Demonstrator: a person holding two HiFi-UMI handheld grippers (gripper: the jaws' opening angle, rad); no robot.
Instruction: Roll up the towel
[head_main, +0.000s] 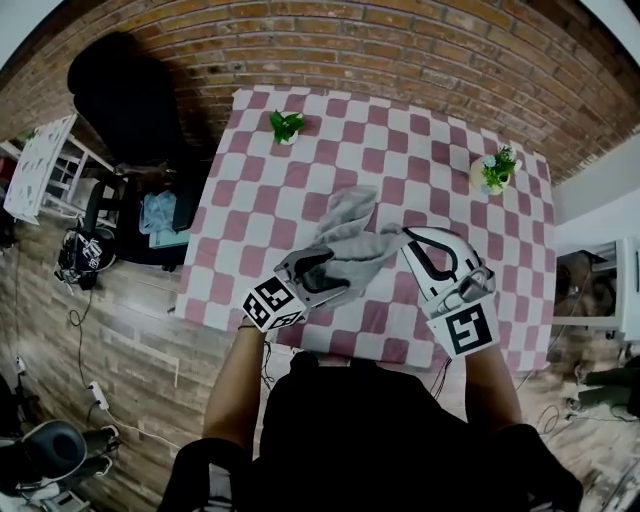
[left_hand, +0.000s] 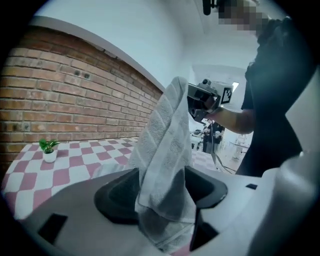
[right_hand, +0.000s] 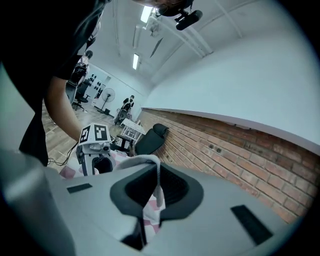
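ROLL NOT YET BEGUN: I hold the grey towel (head_main: 350, 232) above the checked table (head_main: 400, 140) at the centre of the head view. It is bunched and creased, and no rolled turn shows anywhere on it. My right gripper (right_hand: 156, 189) is pressed together on a thin edge of the cloth, which pokes up between its pads. My left gripper (left_hand: 162, 189) stands spread, with the towel hanging down through the gap, loose by my reading rather than squeezed. In the left gripper view the towel runs as a tall, narrow band, near upright, from the right gripper at upper centre of the frame down into my left jaws at lower centre; that is its long axis. In the head view the same band slants from lower left to right, and a free fold points toward the top of the frame. By my judgement everything is left to do: spread it flat on the table, then roll it end to end.
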